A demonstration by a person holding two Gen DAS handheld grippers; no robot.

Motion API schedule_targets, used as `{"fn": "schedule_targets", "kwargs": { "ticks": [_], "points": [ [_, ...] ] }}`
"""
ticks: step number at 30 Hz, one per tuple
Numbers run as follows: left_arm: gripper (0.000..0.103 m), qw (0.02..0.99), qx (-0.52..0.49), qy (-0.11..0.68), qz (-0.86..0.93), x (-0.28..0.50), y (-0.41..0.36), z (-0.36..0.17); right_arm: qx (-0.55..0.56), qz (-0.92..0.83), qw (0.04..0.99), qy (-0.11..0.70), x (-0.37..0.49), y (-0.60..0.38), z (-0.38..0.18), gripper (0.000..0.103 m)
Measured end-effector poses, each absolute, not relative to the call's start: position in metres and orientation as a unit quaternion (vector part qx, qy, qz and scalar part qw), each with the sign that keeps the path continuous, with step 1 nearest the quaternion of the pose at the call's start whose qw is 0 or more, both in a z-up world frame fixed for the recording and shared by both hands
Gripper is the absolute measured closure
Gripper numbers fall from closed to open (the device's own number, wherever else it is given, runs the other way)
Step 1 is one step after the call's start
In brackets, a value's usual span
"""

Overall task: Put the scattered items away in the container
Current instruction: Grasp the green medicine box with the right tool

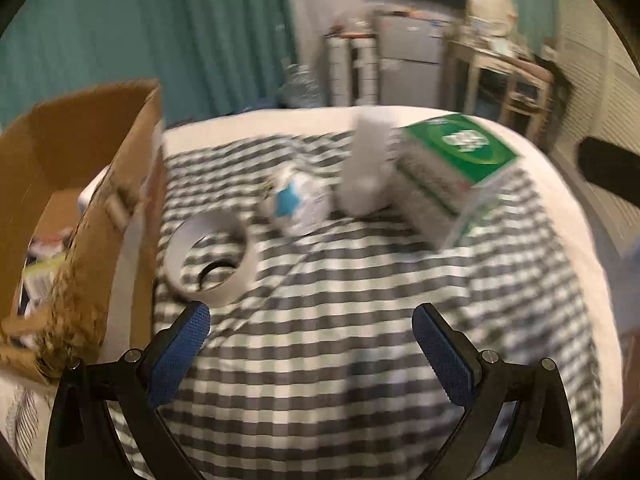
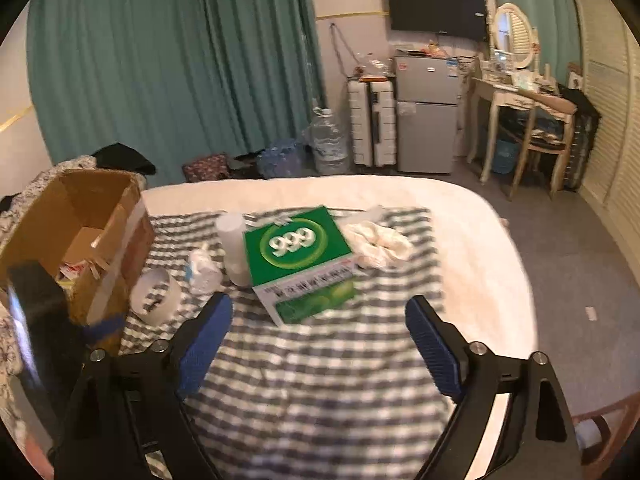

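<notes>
While both claws hung released over the checked cloth (image 2: pixel 320 380) on the bed (image 2: pixel 480 232), nothing was held.

The left claw (image 1: pixel 311 354) gaped wide with the tape roll (image 1: pixel 210 256) just ahead of its left finger, beside the cardboard box (image 1: pixel 80 184), which already held a few items. Farther ahead lay a crumpled packet (image 1: pixel 298 202), a white bottle (image 1: pixel 366 168) and the green 999 box (image 1: pixel 456 168), the bottle touching the green box. The right claw (image 2: pixel 319 334) was also spread, the green 999 box (image 2: pixel 298 258) just beyond its fingertips, the bottle (image 2: pixel 234 246) to its left, a white cloth wad (image 2: pixel 378 244) to its right, and the cardboard box (image 2: pixel 80 232) far left.
</notes>
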State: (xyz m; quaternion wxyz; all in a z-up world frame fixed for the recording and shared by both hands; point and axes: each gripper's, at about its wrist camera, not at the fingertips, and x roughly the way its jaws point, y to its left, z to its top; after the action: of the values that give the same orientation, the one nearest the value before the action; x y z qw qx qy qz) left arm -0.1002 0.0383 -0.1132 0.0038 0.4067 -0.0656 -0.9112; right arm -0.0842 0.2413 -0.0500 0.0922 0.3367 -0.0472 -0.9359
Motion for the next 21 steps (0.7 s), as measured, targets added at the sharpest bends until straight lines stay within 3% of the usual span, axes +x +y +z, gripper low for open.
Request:
{"fn": "schedule_targets", "kwargs": {
  "ticks": [5, 10, 21],
  "points": [
    [0.0, 0.022, 0.396, -0.103, -0.912, -0.098, 0.049, -0.126, 0.332, -0.937, 0.103, 0.034, -0.106, 0.215, -0.057, 0.005],
    [0.0, 0.013, 0.415, -0.08, -0.906, -0.1, 0.05, -0.137, 0.316, -0.933, 0.112, 0.133, -0.119, 0.195, -0.075, 0.005],
    [0.0, 0.086, 0.41, -0.053, -0.906, -0.114, 0.036, -0.14, 0.332, -0.922, 0.146, 0.135, -0.156, 0.2, -0.107, 0.0]
  ]
}}
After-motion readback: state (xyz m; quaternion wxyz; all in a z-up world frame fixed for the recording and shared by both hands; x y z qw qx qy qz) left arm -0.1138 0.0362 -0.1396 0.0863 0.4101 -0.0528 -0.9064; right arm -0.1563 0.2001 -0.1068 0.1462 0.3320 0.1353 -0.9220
